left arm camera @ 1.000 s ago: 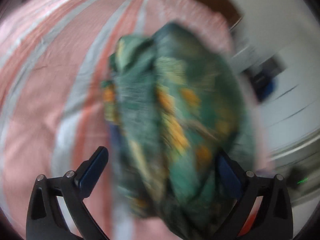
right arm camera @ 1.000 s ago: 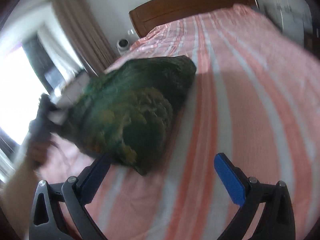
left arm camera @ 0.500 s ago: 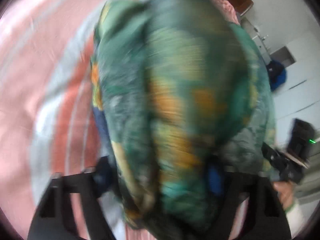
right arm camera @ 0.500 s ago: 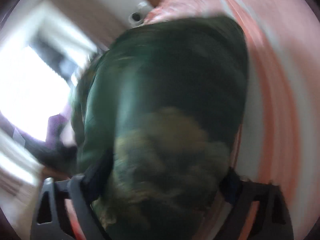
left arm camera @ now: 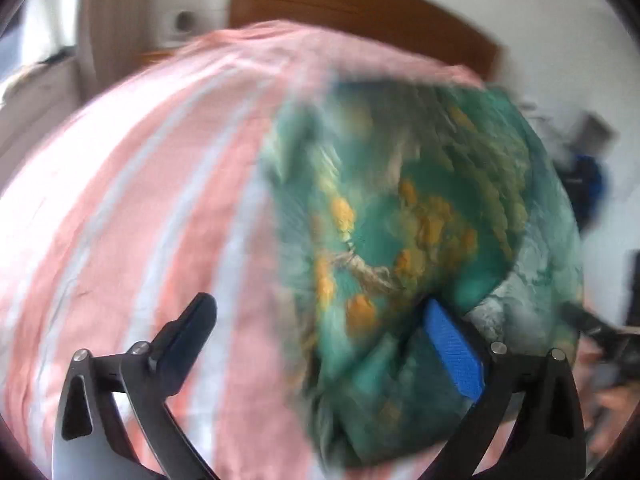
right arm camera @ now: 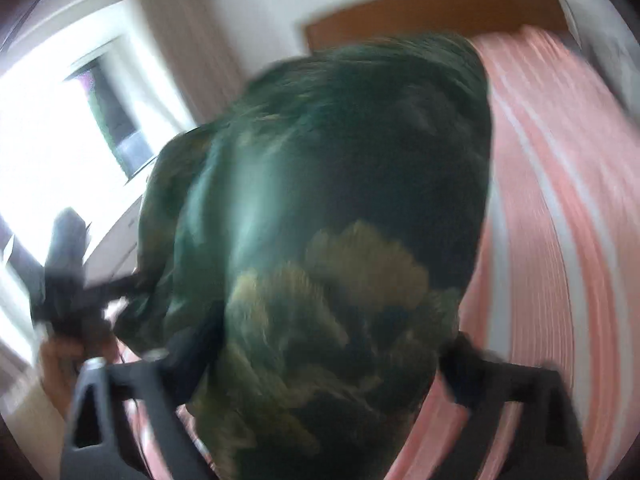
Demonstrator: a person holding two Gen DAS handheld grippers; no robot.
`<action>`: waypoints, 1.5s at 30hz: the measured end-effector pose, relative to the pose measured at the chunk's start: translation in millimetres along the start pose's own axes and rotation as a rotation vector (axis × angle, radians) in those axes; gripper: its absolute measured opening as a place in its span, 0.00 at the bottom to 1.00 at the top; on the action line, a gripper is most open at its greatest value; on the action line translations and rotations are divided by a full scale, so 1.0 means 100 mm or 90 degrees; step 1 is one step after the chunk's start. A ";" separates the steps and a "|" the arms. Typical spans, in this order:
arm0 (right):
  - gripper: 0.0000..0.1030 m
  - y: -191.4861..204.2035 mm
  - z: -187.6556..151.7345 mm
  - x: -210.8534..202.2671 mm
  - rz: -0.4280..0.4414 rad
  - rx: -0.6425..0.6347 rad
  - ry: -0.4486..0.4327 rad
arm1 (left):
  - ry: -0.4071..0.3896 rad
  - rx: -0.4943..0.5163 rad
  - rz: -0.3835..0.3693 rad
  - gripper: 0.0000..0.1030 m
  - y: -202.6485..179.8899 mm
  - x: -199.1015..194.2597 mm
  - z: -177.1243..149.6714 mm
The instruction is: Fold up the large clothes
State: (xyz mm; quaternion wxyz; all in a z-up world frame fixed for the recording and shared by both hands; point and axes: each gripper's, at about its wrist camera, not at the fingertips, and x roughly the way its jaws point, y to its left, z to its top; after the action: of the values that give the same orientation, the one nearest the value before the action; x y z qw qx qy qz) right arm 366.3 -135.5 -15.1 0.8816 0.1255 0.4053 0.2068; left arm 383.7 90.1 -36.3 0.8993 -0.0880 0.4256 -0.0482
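A green garment point(left arm camera: 420, 232) with yellow and orange print is bundled on the pink-and-white striped bed point(left arm camera: 152, 200). In the left wrist view my left gripper point(left arm camera: 320, 328) is open, its fingers wide apart; the garment lies over the right blue finger point(left arm camera: 452, 352) and the left finger is on bare sheet. In the right wrist view the garment point(right arm camera: 328, 240) fills the frame and drapes between the fingers of my right gripper point(right arm camera: 320, 360). The cloth hides the fingertips, and both views are blurred.
A wooden headboard point(left arm camera: 352, 4) stands at the far end of the bed. A bright window point(right arm camera: 52, 152) and curtain are at the left in the right wrist view. The person's hand with the other gripper point(right arm camera: 68, 292) shows at the lower left there.
Both grippers swung quickly with the garment. The left view turned towards the headboard and the left fingers now stand wide apart. The garment moved close up against the right gripper.
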 end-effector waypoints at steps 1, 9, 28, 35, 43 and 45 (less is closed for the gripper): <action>1.00 -0.11 -0.01 0.04 -0.036 0.020 0.005 | 0.019 -0.005 0.010 0.98 0.03 0.07 -0.11; 1.00 -0.02 -0.74 -0.73 -0.131 -0.070 -0.055 | -0.129 0.005 0.087 0.99 0.31 -0.78 -0.75; 1.00 0.29 -1.97 -2.13 -0.279 -0.147 -0.124 | -0.157 0.023 0.176 1.00 -0.52 -2.01 -1.96; 1.00 0.34 -2.08 -2.26 -0.298 -0.117 -0.116 | -0.113 0.078 0.214 1.00 -0.75 -2.14 -2.15; 1.00 0.56 -2.17 -2.21 -0.277 -0.131 -0.062 | -0.115 0.115 0.203 1.00 -0.80 -2.31 -2.25; 1.00 0.60 -2.19 -2.22 -0.269 -0.131 -0.054 | -0.113 0.119 0.196 1.00 -0.80 -2.37 -2.24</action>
State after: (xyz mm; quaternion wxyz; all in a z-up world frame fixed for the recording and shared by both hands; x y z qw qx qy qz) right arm 52.7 -174.3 15.3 0.9297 -0.0438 0.3620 0.0524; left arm 59.4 23.6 19.6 0.9344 0.0582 0.3466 0.0581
